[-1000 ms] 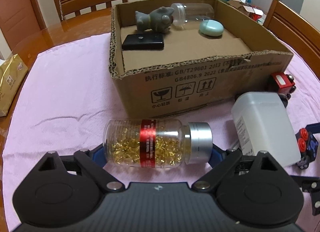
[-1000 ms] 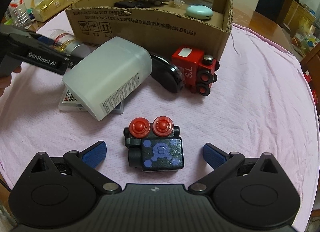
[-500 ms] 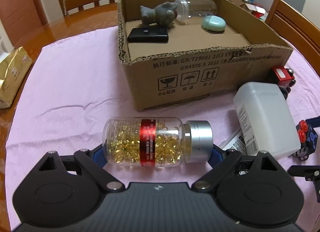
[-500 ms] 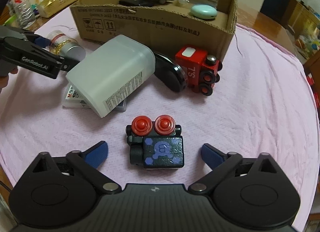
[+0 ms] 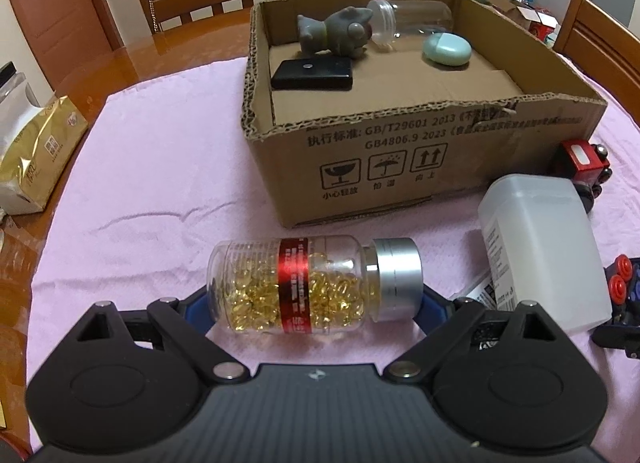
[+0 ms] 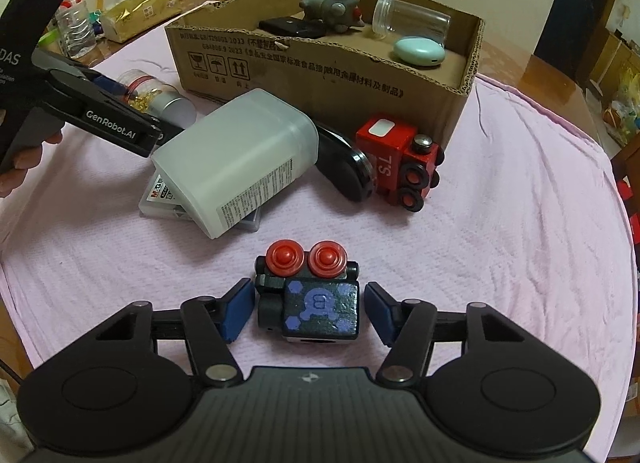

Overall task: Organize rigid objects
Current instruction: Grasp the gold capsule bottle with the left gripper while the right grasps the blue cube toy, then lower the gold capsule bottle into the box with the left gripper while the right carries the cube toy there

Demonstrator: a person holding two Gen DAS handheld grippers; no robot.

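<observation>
Capsule bottle (image 5: 314, 283) is lying crosswise between the fingers of the left gripper (image 5: 314, 305), base against one blue pad and silver cap (image 5: 396, 279) against the other, so that gripper is clamping it end to end, just in front of the near wall of the cardboard box (image 5: 400, 167) at the middle of the table (image 5: 160, 167). Whether it is clear of the pink cloth, I cannot tell.

Largest first: the box is sitting open-topped, holding a grey figurine (image 5: 334, 31), a clear jar (image 5: 408, 21), a mint case (image 5: 447, 48) and a black case (image 5: 312, 74) along its far side, so the near half of its floor is bare. That, to my eye, is the spot to aim for.

Next down, the white container (image 6: 240, 161) is lying tipped on a flat packet toward the table's near left, with a red train (image 6: 400, 163) beside the box wall.

Smallest, the dark blue toy block (image 6: 316, 299) is sitting between the fingers of the right gripper (image 6: 310, 309), which are parted with a slim gap on either side, not yet touching.

Doing it well, I'd say: an end-to-end hold on a smooth round cap could slip, so keep the bottle level, lift above the ragged box rim, and set it down short of the black case. On the right, squeeze the block's flat sides evenly.
</observation>
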